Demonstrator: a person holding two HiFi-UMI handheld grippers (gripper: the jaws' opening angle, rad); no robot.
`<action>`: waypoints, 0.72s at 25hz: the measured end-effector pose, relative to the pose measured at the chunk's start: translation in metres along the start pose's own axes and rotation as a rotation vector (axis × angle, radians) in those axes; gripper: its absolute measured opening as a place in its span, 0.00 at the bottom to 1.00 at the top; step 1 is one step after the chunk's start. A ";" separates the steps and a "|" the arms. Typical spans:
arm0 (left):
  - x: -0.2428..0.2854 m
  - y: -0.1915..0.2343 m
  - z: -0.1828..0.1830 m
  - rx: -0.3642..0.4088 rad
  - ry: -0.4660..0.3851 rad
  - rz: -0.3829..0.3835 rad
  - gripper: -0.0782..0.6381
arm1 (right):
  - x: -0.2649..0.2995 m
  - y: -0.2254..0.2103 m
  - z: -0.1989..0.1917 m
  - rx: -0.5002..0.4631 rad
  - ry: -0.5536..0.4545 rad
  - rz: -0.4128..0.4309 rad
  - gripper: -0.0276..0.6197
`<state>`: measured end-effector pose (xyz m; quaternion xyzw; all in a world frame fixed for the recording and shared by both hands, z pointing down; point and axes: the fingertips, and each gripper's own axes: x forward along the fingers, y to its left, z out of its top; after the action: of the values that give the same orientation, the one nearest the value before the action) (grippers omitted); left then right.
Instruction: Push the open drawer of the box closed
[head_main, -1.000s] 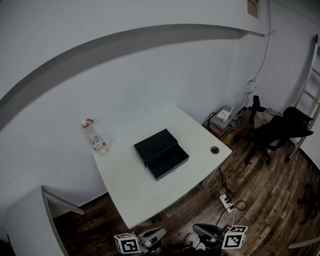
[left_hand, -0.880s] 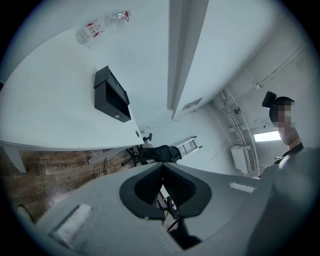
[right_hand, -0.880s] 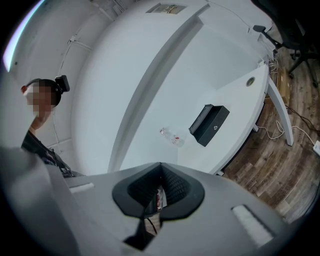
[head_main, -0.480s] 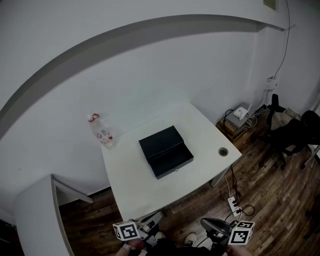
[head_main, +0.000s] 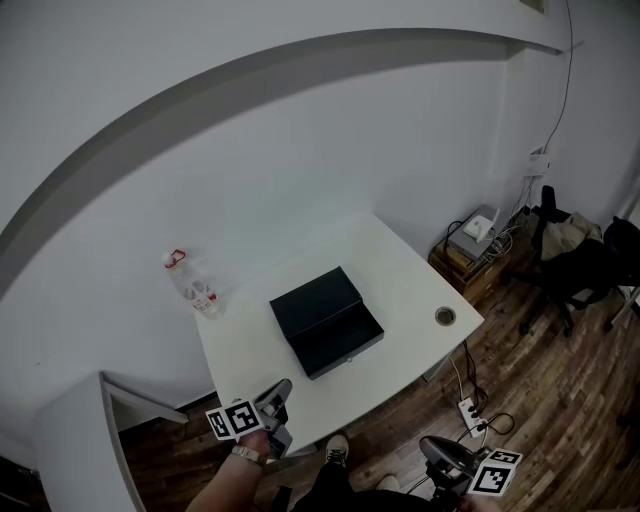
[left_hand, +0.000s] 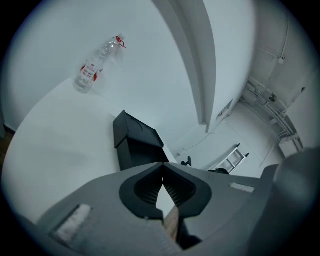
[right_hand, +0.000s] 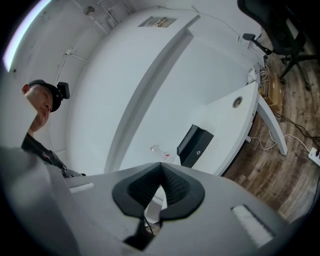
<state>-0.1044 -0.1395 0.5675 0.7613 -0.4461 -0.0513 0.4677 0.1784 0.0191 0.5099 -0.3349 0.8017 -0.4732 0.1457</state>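
A black box (head_main: 318, 302) sits mid-table on the white desk (head_main: 400, 270), its drawer (head_main: 343, 340) pulled out toward the desk's near edge. My left gripper (head_main: 279, 392) is shut and empty, held just before that edge and pointing at the box. In the left gripper view the closed tips (left_hand: 162, 174) sit below the box (left_hand: 136, 136). My right gripper (head_main: 440, 448) hangs low over the floor at bottom right, shut with nothing in it. Its own view shows the tips (right_hand: 161, 176) together and the box (right_hand: 195, 145) far off.
A plastic water bottle (head_main: 189, 285) stands at the desk's back left corner. A round cable hole (head_main: 444, 316) is at the right corner. A power strip (head_main: 470, 410) lies on the wood floor, an office chair (head_main: 585, 268) stands far right, a white cabinet (head_main: 70, 440) at lower left.
My left gripper has risen from the bottom edge of the head view toward the desk's near edge. The right gripper drifted a little right. The box and drawer have not moved.
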 end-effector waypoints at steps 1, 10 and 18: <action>0.008 0.011 0.009 0.006 0.005 0.024 0.12 | 0.002 -0.002 0.004 0.006 -0.019 -0.012 0.05; 0.077 0.083 0.072 0.039 0.065 0.152 0.23 | 0.036 -0.018 0.018 0.027 -0.072 -0.097 0.05; 0.117 0.117 0.104 0.077 0.124 0.204 0.26 | 0.069 -0.025 0.022 0.040 -0.073 -0.131 0.05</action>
<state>-0.1595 -0.3131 0.6380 0.7311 -0.4929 0.0608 0.4679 0.1495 -0.0500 0.5259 -0.4006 0.7627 -0.4849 0.1504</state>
